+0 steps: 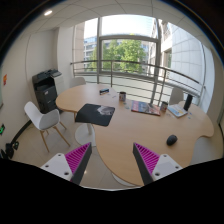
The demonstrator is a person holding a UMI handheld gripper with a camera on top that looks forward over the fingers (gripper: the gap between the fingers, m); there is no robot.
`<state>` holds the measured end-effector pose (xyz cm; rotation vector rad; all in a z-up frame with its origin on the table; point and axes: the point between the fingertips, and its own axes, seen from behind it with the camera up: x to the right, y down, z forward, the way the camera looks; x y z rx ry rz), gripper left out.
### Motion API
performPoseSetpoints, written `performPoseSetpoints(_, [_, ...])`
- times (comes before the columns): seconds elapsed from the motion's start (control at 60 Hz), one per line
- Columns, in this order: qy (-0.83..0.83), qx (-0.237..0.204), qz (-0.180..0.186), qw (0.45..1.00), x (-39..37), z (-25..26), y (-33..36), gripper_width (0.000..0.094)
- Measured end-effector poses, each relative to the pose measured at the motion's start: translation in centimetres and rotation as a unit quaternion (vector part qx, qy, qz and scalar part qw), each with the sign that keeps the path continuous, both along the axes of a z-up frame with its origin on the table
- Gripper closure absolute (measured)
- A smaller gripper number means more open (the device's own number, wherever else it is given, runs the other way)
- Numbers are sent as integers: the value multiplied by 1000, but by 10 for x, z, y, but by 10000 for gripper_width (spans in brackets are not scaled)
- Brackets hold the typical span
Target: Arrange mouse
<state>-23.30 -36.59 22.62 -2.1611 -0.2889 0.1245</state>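
My gripper is open and empty, and the magenta pads stand wide apart. It is held high and well back from a large rounded wooden table. On the table's near left part lies a dark mat with a small white thing on its right end. It is too small to tell whether that is the mouse. Nothing stands between the fingers; only the table's near edge and the floor show there.
Farther along the table are a cup, a small black object, a flat book or paper, a white device and a dark upright object. A white chair and a printer stand at the left. Windows with a railing are behind.
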Motion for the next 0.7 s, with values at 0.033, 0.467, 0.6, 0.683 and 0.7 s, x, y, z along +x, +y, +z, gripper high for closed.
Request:
performPoseSetpoints(0.033, [1, -6, -5, 1000, 3, -4, -2, 90])
performPoseSetpoints(0.467, [-26, -66, -100, 992, 251, -157, 73, 92])
performPoseSetpoints(0.6, [-21, -47, -126, 991, 310, -187, 134, 94])
performPoseSetpoints(0.683, [-8, -43, -135, 990, 331, -204, 172, 93])
performPoseSetpoints(0.7, [-4, -44, -135, 990, 333, -207, 179, 92])
